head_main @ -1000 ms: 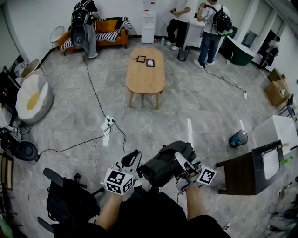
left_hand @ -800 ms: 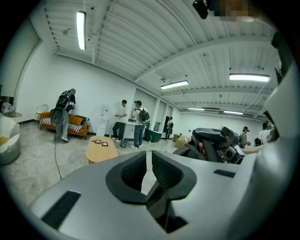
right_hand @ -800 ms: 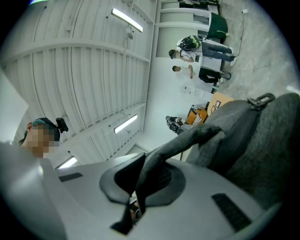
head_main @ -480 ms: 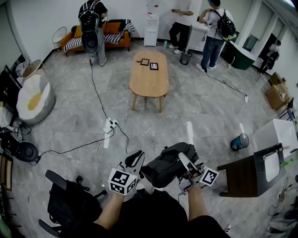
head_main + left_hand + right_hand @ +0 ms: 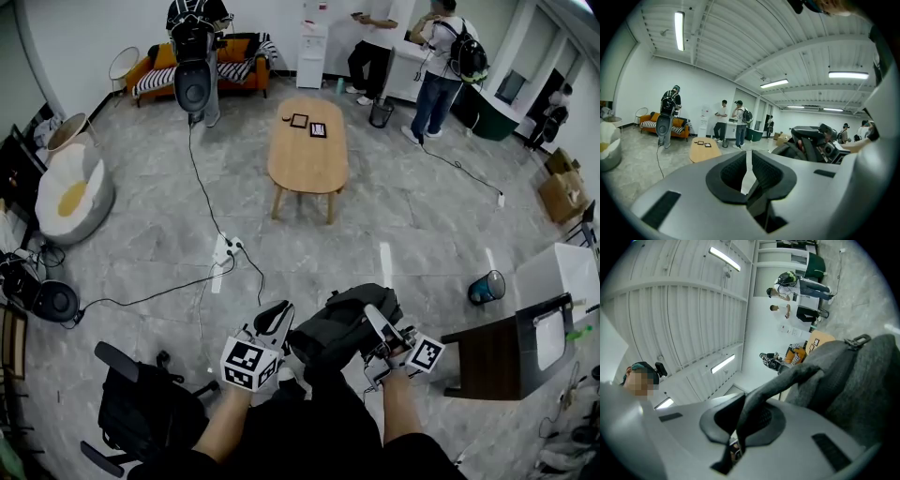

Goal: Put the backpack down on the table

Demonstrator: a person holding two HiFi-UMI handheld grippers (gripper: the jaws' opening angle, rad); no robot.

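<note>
Right gripper is pinching the grey backpack's strap — pack lying along 8-to-2 o'clock; left gripper is keeping jaws together, empty.

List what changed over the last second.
The table drifted slightly right in the head view as the person carrying the backpack moved. The person by the couch stepped right. Unchanged: right gripper stays shut on the strap; left gripper holds nothing.

Black clothing, apparently short-sleeved; left gripper, right gripper: grey, marker cubes.
</note>
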